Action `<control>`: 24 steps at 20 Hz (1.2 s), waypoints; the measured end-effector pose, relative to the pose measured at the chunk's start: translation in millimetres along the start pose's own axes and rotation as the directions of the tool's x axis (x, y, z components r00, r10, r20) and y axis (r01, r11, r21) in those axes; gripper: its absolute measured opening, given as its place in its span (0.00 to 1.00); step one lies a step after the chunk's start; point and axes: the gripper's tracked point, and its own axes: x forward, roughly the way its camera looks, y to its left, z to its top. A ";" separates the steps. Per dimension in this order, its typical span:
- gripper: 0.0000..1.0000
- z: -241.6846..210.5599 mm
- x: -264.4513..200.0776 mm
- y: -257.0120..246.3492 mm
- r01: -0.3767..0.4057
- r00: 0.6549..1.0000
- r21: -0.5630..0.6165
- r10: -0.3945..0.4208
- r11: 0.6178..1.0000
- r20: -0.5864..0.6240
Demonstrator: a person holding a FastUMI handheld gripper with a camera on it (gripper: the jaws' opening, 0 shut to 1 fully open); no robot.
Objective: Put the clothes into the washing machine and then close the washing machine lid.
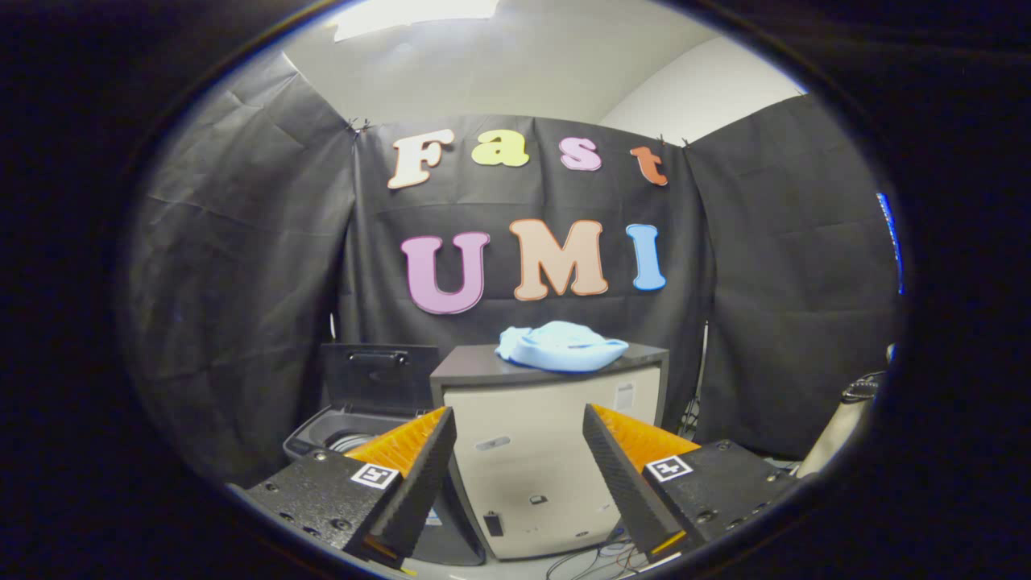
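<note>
A light blue piece of clothing lies bunched on the dark top of a beige cabinet, well beyond my fingers. To the cabinet's left stands the washing machine, a dark top-loader with its lid raised upright and the drum opening partly hidden behind my left finger. My gripper is open, its two fingers spread wide with nothing between them, pointing at the cabinet's front from a distance.
Black cloth walls close the booth behind and on both sides. Cables lie on the floor at the cabinet's foot. A pale object with a dark strap stands to the right of the cabinet.
</note>
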 end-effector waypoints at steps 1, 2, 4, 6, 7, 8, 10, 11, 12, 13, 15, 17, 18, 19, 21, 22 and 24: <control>0.97 0.0 12.1 -5.7 0.006 1.000 -0.019 -0.007 1.000 -0.019; 0.97 3.4 24.8 -10.0 0.016 1.000 -0.021 -0.016 1.000 -0.026; 0.97 15.8 48.5 -18.3 0.031 0.999 0.006 -0.031 0.999 -0.028; 0.97 26.1 70.1 -34.4 0.082 0.996 0.002 -0.082 0.997 -0.032; 0.97 33.7 79.1 -39.5 0.096 0.995 -0.015 -0.096 0.995 -0.023; 0.97 44.8 89.2 -42.2 0.109 0.994 -0.034 -0.109 0.994 -0.009; 0.97 60.7 111.2 -46.1 0.122 0.993 -0.067 -0.122 0.990 0.005; 0.97 68.6 124.1 -46.6 0.121 0.993 -0.081 -0.121 0.989 0.003; 0.97 74.3 136.7 -47.9 0.125 0.992 -0.097 -0.125 0.987 0.007; 0.98 82.2 150.3 -51.6 0.137 0.991 -0.118 -0.136 0.983 0.015; 0.98 86.5 181.3 -56.4 0.149 0.988 -0.165 -0.153 0.975 -0.015; 0.99 91.2 212.8 -50.3 0.126 0.989 -0.173 -0.136 0.977 -0.050; 0.99 90.1 229.3 -48.3 0.115 0.989 -0.182 -0.130 0.977 -0.070; 0.98 83.5 247.6 -49.8 0.116 0.985 -0.198 -0.138 0.973 -0.103; 0.98 64.7 278.5 -48.7 0.109 0.973 -0.221 -0.149 0.969 -0.176; 0.98 53.8 293.2 -44.9 0.094 0.966 -0.226 -0.144 0.970 -0.216; 0.98 41.9 323.5 -41.7 0.100 0.951 -0.250 -0.166 0.963 -0.259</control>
